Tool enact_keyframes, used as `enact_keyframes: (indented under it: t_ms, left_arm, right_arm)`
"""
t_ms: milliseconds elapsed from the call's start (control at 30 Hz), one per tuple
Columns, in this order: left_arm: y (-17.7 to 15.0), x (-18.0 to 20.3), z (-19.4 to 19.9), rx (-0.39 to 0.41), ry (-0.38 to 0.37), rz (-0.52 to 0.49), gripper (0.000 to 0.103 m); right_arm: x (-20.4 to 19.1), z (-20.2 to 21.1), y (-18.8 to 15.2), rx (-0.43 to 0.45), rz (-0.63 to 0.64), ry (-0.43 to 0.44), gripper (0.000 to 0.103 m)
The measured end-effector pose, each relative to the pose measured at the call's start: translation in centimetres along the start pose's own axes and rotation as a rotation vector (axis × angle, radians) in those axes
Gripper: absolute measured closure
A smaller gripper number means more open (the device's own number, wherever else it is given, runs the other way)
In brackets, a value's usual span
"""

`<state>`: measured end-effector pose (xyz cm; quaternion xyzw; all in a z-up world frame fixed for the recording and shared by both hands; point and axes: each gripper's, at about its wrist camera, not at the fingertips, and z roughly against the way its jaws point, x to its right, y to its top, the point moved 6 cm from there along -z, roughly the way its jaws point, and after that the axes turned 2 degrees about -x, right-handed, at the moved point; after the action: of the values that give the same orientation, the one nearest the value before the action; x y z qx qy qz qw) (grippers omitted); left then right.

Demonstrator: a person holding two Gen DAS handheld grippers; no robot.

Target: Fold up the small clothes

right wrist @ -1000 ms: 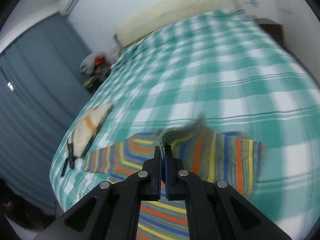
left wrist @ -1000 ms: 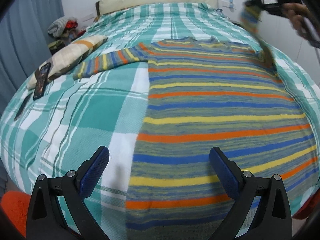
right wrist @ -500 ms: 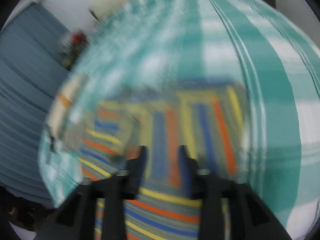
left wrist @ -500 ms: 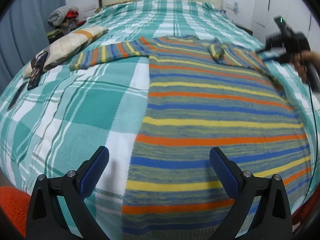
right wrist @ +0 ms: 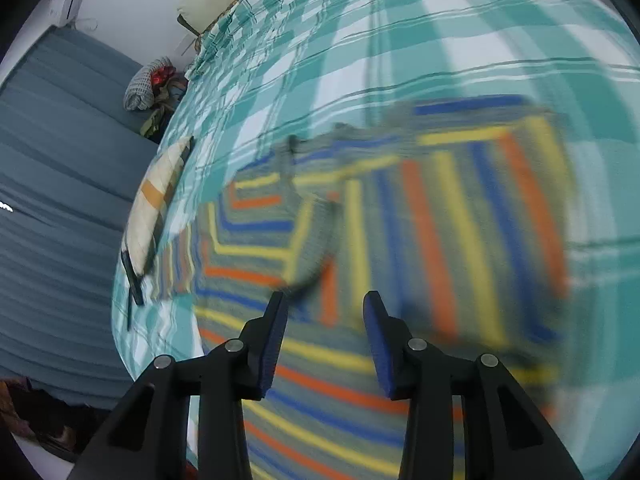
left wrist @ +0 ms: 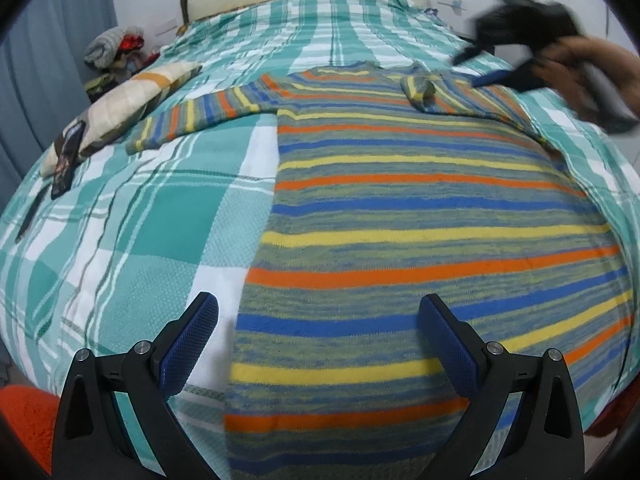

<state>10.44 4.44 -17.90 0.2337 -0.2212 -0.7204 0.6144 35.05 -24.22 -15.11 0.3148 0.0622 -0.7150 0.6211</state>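
The right hand-held gripper [right wrist: 325, 306] has released the sleeve [left wrist: 448, 94] of the striped sweater [left wrist: 420, 216], jaws parted and apparently empty above it; the left hand-held gripper [left wrist: 318, 320] hovers wide open.

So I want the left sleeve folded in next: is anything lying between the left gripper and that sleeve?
Nothing visible does. The left gripper hangs open over the sweater's hem, and only bare plaid bedspread lies between it and the left sleeve. The pillow and phone lie beyond the cuff, clear of that path.

Motion-blurred striped sweater [right wrist: 440, 240] in right wrist view; its hem cut off below.
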Motion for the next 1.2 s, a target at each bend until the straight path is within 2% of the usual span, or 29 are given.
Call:
enact_keyframes:
  t_ms: [100, 167, 200, 267, 300, 333, 400, 500, 567, 600, 633, 667, 767, 900, 967, 1067, 1133, 1200]
  left_arm:
    - [-0.1, -0.2, 0.2, 0.003, 0.009, -0.008, 0.002]
    - [0.1, -0.6, 0.4, 0.004, 0.008, 0.006, 0.002]
    - [0.2, -0.8, 0.4, 0.005, 0.004, 0.016, 0.002]
    - [0.4, -1.2, 0.5, 0.009, -0.013, 0.042, 0.002]
    - [0.5, -1.4, 0.6, 0.008, -0.023, 0.055, 0.002]
    - [0.6, -1.5, 0.6, 0.006, -0.032, 0.064, 0.002]
    - [0.6, -1.7, 0.5, -0.002, -0.045, 0.08, 0.002]
    - [0.5, -1.8, 0.4, -0.01, -0.064, 0.099, 0.002]
    - [0.5, -1.7, 0.5, -0.008, -0.061, 0.094, 0.002]
    - [0.5, -1.7, 0.4, -0.006, -0.056, 0.089, 0.002]
    - [0.4, -1.6, 0.5, -0.004, -0.047, 0.08, 0.002]
    - [0.3, -1.5, 0.5, -0.002, -0.041, 0.072, 0.002]
    - [0.2, -0.8, 0.5, 0.007, -0.024, 0.036, 0.002]
    - [0.0, 0.4, 0.5, 0.023, 0.001, -0.025, 0.002]
    - [-0.4, 1.2, 0.1, 0.011, 0.004, -0.06, 0.002]
    - [-1.4, 2.2, -0.9, -0.042, 0.003, -0.094, 0.002]
    - [-2.0, 2.4, -1.3, -0.066, -0.015, -0.072, 0.001]
    - [-2.3, 2.2, -1.5, -0.074, -0.03, -0.048, 0.001]
  right_arm:
    - [-0.4, -4.3, 1.5, -0.007, -0.065, -0.021, 0.062]
    - [-1.6, -7.1, 1.5, -0.019, -0.087, 0.007, 0.06]
    - [-3.1, -7.9, 1.3, -0.027, -0.065, 0.077, 0.06]
    - [-6.8, -7.7, 0.6, -0.026, 0.013, 0.271, 0.06]
    - [-8.0, -7.1, 0.3, -0.024, 0.061, 0.324, 0.057]
    - [-8.8, -6.3, 0.1, -0.017, 0.131, 0.315, 0.056]
    - [-7.9, -5.1, 0.1, 0.003, 0.184, 0.21, 0.053]
    - [-2.8, -2.8, 0.0, 0.032, 0.145, 0.051, 0.054]
    - [2.4, -1.8, -0.5, 0.023, 0.079, -0.127, 0.054]
    - [5.2, -1.0, -1.1, 0.012, 0.039, -0.203, 0.064]
    - [7.7, 0.1, -1.7, 0.018, 0.001, -0.231, 0.071]
    - [8.9, 1.1, -2.1, 0.035, -0.014, -0.241, 0.074]
    - [10.3, 4.5, -3.6, 0.086, 0.02, -0.374, 0.067]
    - [6.9, 7.1, -8.0, 0.087, 0.171, -0.397, 0.063]
    - [4.9, 7.6, -11.7, 0.079, 0.242, -0.386, 0.06]
    - [2.8, 8.1, -19.8, 0.075, 0.307, -0.367, 0.059]
    - [2.2, 7.8, -24.1, 0.09, 0.331, -0.395, 0.057]
    - [2.4, 6.9, -27.1, 0.088, 0.31, -0.426, 0.05]
